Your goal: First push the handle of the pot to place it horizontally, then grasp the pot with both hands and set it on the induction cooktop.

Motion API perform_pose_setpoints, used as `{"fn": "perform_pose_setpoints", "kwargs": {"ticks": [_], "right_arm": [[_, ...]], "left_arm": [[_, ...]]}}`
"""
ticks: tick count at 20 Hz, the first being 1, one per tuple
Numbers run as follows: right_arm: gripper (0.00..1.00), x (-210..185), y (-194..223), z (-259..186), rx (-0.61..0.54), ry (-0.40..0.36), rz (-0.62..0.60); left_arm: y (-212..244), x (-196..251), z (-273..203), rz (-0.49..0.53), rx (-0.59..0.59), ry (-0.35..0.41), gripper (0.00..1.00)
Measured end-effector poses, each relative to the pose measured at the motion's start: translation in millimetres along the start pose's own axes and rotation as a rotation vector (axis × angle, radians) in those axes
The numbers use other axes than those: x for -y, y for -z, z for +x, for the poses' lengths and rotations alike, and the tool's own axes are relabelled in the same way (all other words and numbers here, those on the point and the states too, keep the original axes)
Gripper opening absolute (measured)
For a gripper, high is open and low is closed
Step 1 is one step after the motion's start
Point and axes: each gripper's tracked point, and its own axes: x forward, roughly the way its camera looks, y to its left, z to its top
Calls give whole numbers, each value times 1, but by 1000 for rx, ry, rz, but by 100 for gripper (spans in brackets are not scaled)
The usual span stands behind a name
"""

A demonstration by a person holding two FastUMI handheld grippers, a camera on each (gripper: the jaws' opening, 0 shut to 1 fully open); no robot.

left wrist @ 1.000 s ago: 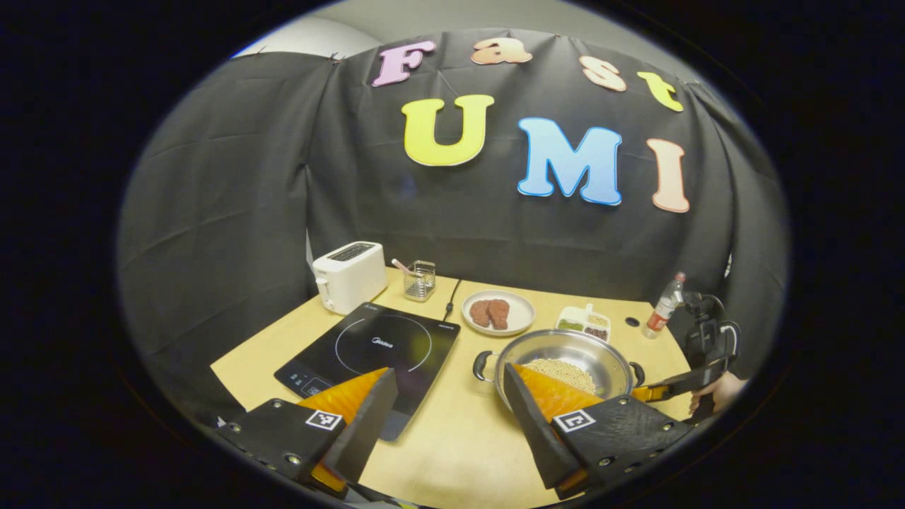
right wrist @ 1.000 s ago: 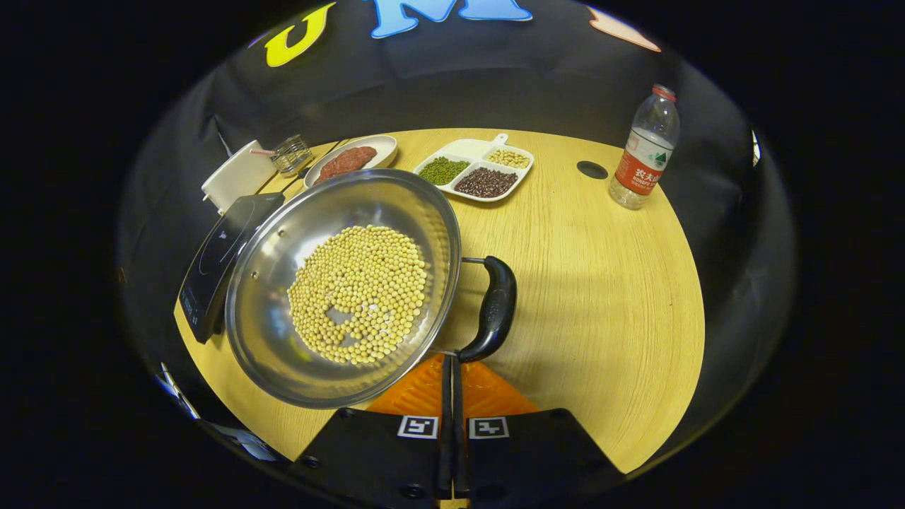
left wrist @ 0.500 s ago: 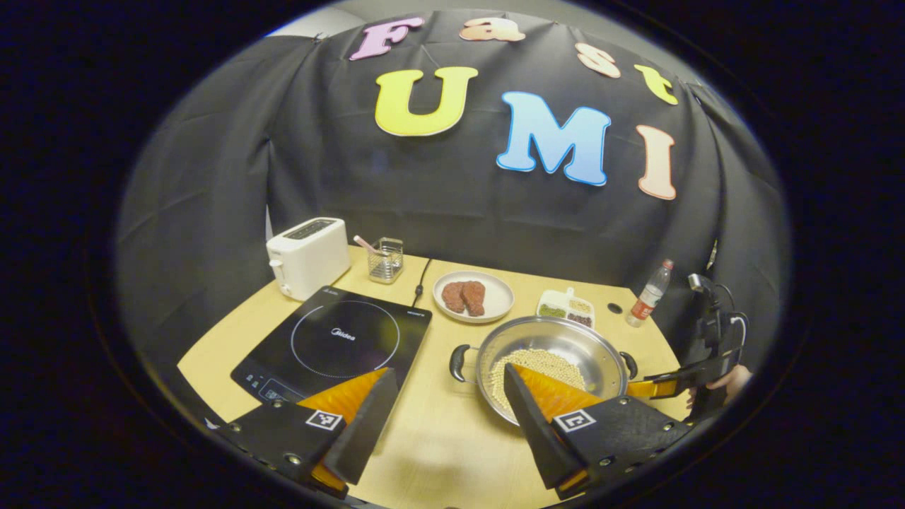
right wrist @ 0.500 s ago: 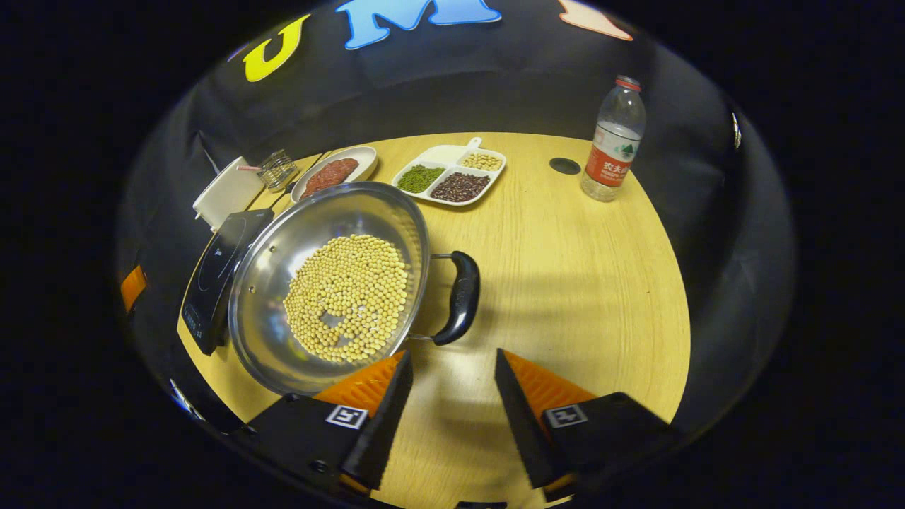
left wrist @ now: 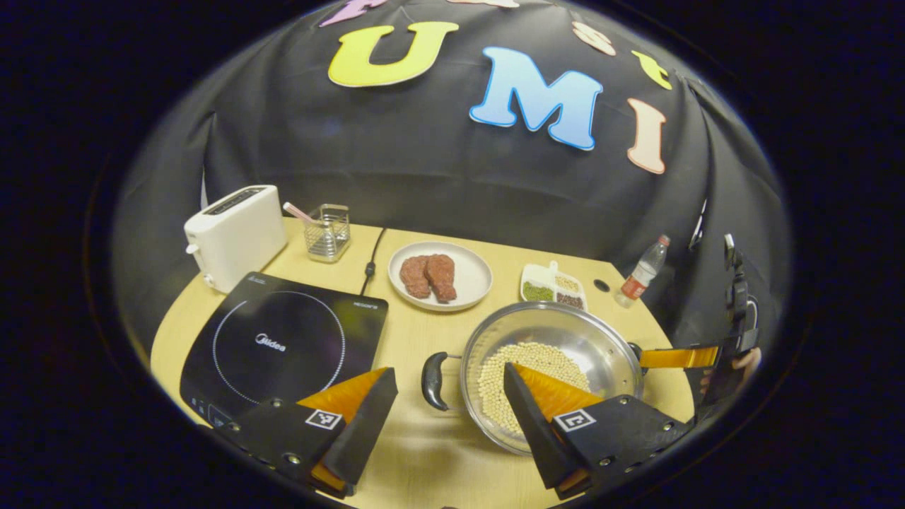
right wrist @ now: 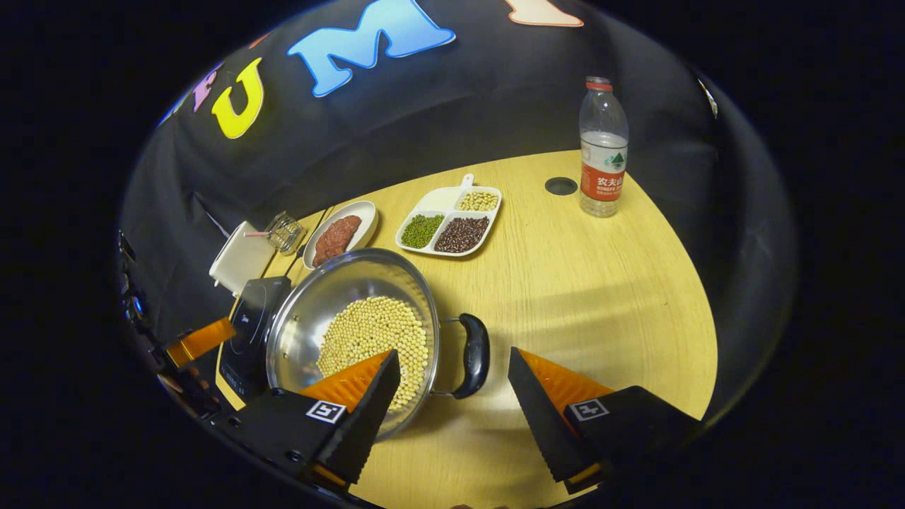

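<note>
A steel pot (left wrist: pixel 565 318) holding soybeans (left wrist: pixel 530 357) stands on the wooden table, right of the black induction cooktop (left wrist: pixel 283 343). My left gripper (left wrist: pixel 449 373) is open, and the pot's black left handle (left wrist: pixel 431 380) lies just ahead between its fingers, untouched. In the right gripper view the pot (right wrist: pixel 332 297) sits left of centre, the cooktop (right wrist: pixel 251 332) beyond it. My right gripper (right wrist: pixel 453 355) is open too, with the pot's right handle (right wrist: pixel 475 353) in the gap ahead of its fingertips. Each gripper also shows far off in the other's view, the right gripper (left wrist: pixel 679 357) and the left gripper (right wrist: pixel 201 339).
A white toaster (left wrist: pixel 237 237) and a wire holder (left wrist: pixel 327 232) stand at the back left. A plate of meat (left wrist: pixel 440 276), a divided dish of beans (left wrist: pixel 555 286) and a water bottle (right wrist: pixel 602 152) line the back. A cord runs behind the cooktop.
My right gripper, shut by the handle's end a second ago, has opened and drawn back. The left gripper has come nearer to the pot's left handle.
</note>
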Motion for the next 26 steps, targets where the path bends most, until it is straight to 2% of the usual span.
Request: {"fn": "perform_pose_setpoints", "kwargs": {"ticks": [1, 6, 7, 8, 10, 11, 12, 13, 14, 15, 16, 17, 18, 20, 21, 23, 24, 26], "right_arm": [[98, -2, -2, 8, 5, -2, 10], [99, 2, 4, 40, 10, 26, 0], [93, 2, 5, 43, 12, 26, 3], [99, 1, 5, 46, 17, 22, 9], [98, 1, 6, 52, 23, 16, 21], [92, 1, 6, 54, 24, 18, 26], [96, -1, 8, 58, 28, 15, 30], [89, -1, 8, 61, 34, 15, 34], [91, 0, 8, 63, 40, 21, 35], [77, 0, 8, 64, 41, 20, 35], [75, 0, 10, 65, 44, 20, 30], [82, 5, 9, 66, 58, 38, 10], [74, 10, 8, 68, 79, 53, -19], [65, 11, 8, 69, 94, 53, -29], [62, 11, 8, 67, 92, 50, -22], [60, 12, 10, 69, 79, 61, -18], [62, 13, 9, 70, 80, 63, -26], [60, 12, 10, 69, 77, 55, -18]], "left_arm": [[5, 1, 12, -1, -18, 23, 89], [34, -2, 64, 6, -94, 86, 93], [40, -2, 73, 9, -109, 102, 92], [45, -3, 81, 8, -120, 114, 93], [50, -1, 91, -4, -129, 147, 93], [51, 0, 93, -6, -131, 165, 93], [51, 1, 97, -2, -134, 177, 90], [50, 1, 100, 1, -132, 180, 90], [51, -1, 103, 1, -133, 181, 81], [52, -5, 106, 2, -136, 175, 78], [53, -7, 106, -6, -139, 181, 70], [53, -4, 107, -18, -135, 188, 67], [55, -4, 106, -24, -142, 199, 60], [57, -3, 107, -25, -155, 209, 57], [58, -3, 107, -28, -155, 208, 60], [59, -3, 106, -41, -162, 210, 55], [60, -3, 107, -50, -156, 213, 62], [59, -3, 106, -49, -153, 220, 55]]}}
